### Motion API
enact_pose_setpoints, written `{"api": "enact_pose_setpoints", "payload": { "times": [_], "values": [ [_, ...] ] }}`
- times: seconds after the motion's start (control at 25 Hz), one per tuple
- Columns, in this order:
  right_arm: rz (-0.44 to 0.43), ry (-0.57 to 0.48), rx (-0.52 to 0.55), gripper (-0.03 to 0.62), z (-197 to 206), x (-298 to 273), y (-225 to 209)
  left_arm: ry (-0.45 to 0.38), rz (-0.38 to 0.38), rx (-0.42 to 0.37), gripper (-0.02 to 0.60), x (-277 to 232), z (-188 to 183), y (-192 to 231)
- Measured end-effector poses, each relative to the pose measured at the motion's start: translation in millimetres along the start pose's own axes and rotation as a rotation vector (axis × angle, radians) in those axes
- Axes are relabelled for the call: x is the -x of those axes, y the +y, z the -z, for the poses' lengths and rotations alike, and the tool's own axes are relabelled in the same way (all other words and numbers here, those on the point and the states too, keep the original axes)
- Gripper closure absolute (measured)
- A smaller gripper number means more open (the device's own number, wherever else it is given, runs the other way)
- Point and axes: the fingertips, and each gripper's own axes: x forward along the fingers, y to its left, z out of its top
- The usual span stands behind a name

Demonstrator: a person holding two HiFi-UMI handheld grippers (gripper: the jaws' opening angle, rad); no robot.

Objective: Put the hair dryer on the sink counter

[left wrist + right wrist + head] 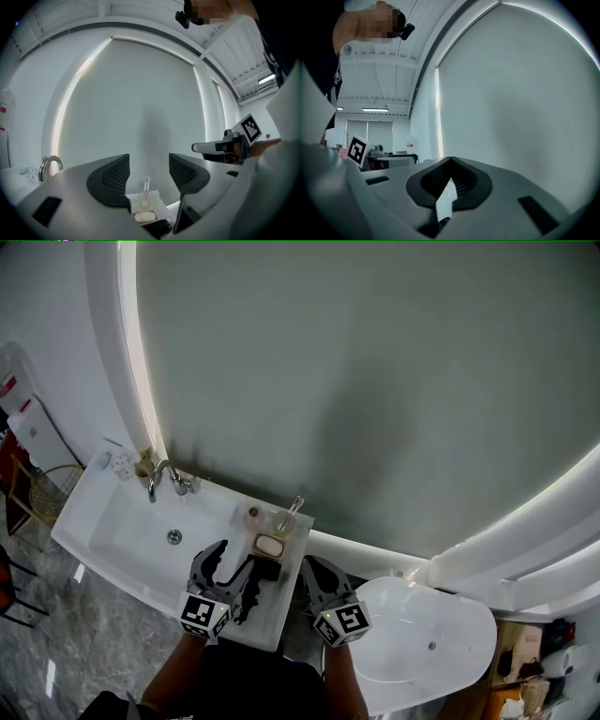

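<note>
The black hair dryer point(265, 569) lies on the white sink counter point(281, 615), right of the basin and just in front of the soap dish. In the left gripper view its dark body point(157, 228) shows low, beneath the jaws. My left gripper point(234, 568) hovers over the counter beside the dryer, open, with nothing between its dark pads point(112, 180). My right gripper point(312, 568) is off the counter's right end, apart from the dryer. Its tips point(451, 161) meet, so it is shut with nothing in it.
A bar of soap point(270, 546) and a cup with a toothbrush point(290, 514) stand at the counter's back. The faucet point(159, 479) and basin point(141, 531) are to the left. A white bowl-shaped fixture point(431, 643) stands to the right, and a large lit mirror point(375, 381) fills the wall.
</note>
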Motion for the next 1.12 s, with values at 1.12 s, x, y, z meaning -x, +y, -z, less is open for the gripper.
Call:
{"api": "enact_pose_setpoints", "payload": {
  "times": [1.12],
  "values": [
    [0.009,0.023,-0.001,0.566,8.8,0.3,1.9,0.02,0.111,-0.037,0.558,2.6,9.9,-20.0]
  ]
}}
